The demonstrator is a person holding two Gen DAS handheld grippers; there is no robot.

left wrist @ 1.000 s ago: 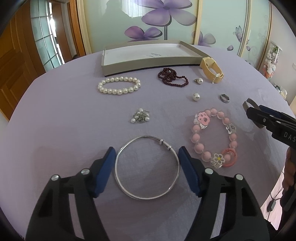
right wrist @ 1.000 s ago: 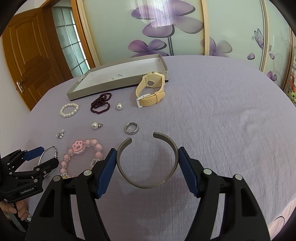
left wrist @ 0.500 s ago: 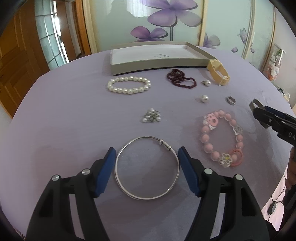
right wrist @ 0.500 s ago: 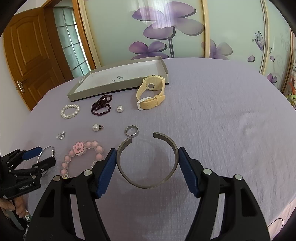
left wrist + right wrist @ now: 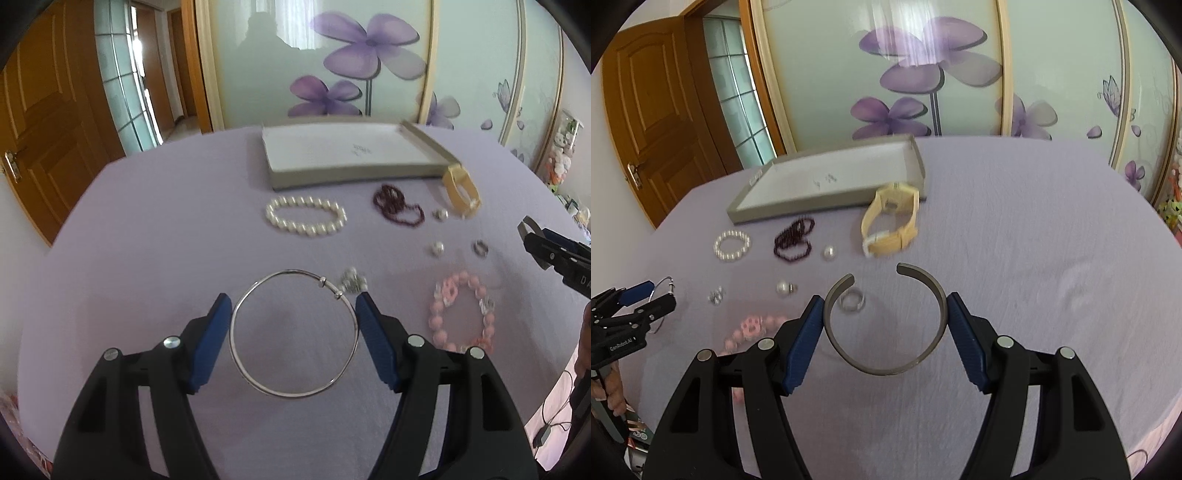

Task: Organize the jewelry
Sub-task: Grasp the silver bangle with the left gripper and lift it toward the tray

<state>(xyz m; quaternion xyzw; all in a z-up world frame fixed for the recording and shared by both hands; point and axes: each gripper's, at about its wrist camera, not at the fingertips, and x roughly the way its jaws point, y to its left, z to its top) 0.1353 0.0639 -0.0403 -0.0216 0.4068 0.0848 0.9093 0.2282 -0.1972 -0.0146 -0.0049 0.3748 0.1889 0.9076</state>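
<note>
Bangle (image 5: pixel 291 396) gripped in left tongs (image 5: pixel 293 298), both blue pads (image 5: pixel 210 343) pressing on its rim from either side, clasp beads at far right of loop. Just beyond right pad, almost touching it in view: small earring cluster (image 5: pixel 352 285). Further ahead of these tongs, on lilac cloth (image 5: pixel 147 258): pearl bracelet (image 5: pixel 310 232), then grey tray (image 5: pixel 354 173) at far end, open side up. Ahead and to right: dark strand (image 5: pixel 395 206), yellow watch (image 5: pixel 461 192) against tray's corner, two loose pearls (image 5: pixel 437 248) (blurred, detail hard to make out). To right of tongs: pink bracelet (image 5: pixel 439 336) flat on cloth.

Cuff (image 5: pixel 886 371) grasped in right tongs (image 5: pixel 885 299), pads on its two sides, gap in band pointing away from tongs. Seen through cuff, near left pad: ring (image 5: pixel 851 301) on cloth. Straight ahead: watch on its side, just before tray. Ahead and to left: strand, pearl bracelet. Far left of right tongs: left tongs with bangle, hand (image 5: pixel 609 384) beneath on its grip
</note>
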